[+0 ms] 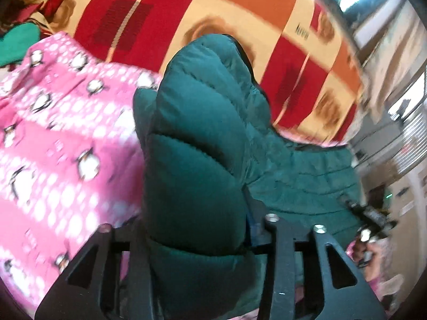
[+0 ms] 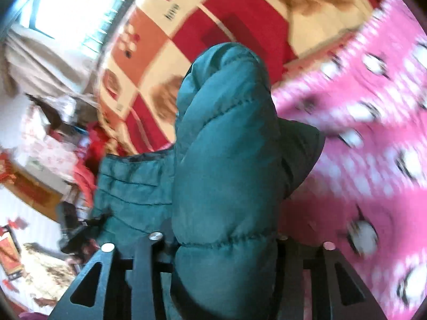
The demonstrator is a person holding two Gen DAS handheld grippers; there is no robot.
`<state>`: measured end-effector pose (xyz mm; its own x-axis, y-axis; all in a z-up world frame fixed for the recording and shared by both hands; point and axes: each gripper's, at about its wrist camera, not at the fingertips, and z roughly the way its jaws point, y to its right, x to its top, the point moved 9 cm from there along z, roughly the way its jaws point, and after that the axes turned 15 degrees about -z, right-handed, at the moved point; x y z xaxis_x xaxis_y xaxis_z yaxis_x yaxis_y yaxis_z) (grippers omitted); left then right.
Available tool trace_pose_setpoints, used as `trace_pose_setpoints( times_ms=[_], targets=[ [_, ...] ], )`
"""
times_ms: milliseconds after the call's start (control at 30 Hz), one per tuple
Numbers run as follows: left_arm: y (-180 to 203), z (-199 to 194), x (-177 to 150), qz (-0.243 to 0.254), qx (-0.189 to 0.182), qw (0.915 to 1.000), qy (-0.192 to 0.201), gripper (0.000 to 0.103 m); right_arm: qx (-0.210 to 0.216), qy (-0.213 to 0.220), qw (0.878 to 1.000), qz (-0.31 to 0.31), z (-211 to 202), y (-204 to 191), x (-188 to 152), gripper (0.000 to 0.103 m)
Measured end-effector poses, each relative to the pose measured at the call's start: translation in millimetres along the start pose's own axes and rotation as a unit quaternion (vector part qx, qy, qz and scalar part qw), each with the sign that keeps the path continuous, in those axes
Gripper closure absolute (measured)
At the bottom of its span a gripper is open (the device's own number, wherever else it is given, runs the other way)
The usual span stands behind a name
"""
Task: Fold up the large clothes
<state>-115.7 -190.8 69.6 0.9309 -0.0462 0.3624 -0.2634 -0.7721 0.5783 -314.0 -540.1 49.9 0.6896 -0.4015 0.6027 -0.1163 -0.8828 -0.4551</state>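
Note:
A dark teal quilted puffer jacket (image 1: pixel 202 138) bulges up between the fingers of my left gripper (image 1: pixel 200 229), which is shut on a thick fold of it. The rest of the jacket (image 1: pixel 301 184) trails off to the right over the bed. In the right wrist view the same jacket (image 2: pixel 226 138) fills the gap between the fingers of my right gripper (image 2: pixel 221 240), also shut on a padded fold. More of it (image 2: pixel 133 184) hangs to the left. Both sets of fingertips are hidden by the fabric. Both views are motion-blurred.
A pink penguin-print blanket (image 1: pixel 58 138) (image 2: pixel 360 122) lies under and beside the jacket. Beyond it spreads a red, orange and cream checked bedspread (image 1: pixel 213 5) (image 2: pixel 213 8). A green cloth (image 1: pixel 18 40) sits at the far left. A bright window (image 2: pixel 69 13) and room clutter (image 2: pixel 40 160) lie past the bed's edge.

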Motion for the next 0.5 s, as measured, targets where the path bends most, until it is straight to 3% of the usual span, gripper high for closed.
trace_pose_setpoints(
  times_ms=[67, 100, 167, 300, 400, 500],
  targets=[
    [-18, 17, -10, 0.002, 0.058, 0.9983, 0.007, 0.035, -0.063, -0.032, 0.997, -0.011, 14, 16, -18, 0.041],
    [-25, 27, -11, 0.003, 0.08, 0.9967, 0.014, 0.021, -0.094, -0.046, 0.994, -0.014, 23, 27, -28, 0.028],
    [-34, 33, -13, 0.003, 0.099, 0.9945, 0.033, 0.007, -0.11, -0.034, 0.993, -0.013, 28, 35, -33, 0.023],
    [-28, 19, -12, 0.002, 0.123, 0.9903, 0.064, 0.006, -0.154, -0.018, 0.988, -0.014, 2, 37, -29, 0.023],
    [-5, -23, -4, 0.034, 0.132, 0.9811, 0.137, 0.006, -0.203, 0.007, 0.978, -0.041, -31, 29, -17, 0.023],
    [20, -44, -1, 0.065, 0.13, 0.9736, 0.176, 0.006, -0.201, 0.028, 0.977, -0.062, -48, 9, -8, 0.022]
  ],
)
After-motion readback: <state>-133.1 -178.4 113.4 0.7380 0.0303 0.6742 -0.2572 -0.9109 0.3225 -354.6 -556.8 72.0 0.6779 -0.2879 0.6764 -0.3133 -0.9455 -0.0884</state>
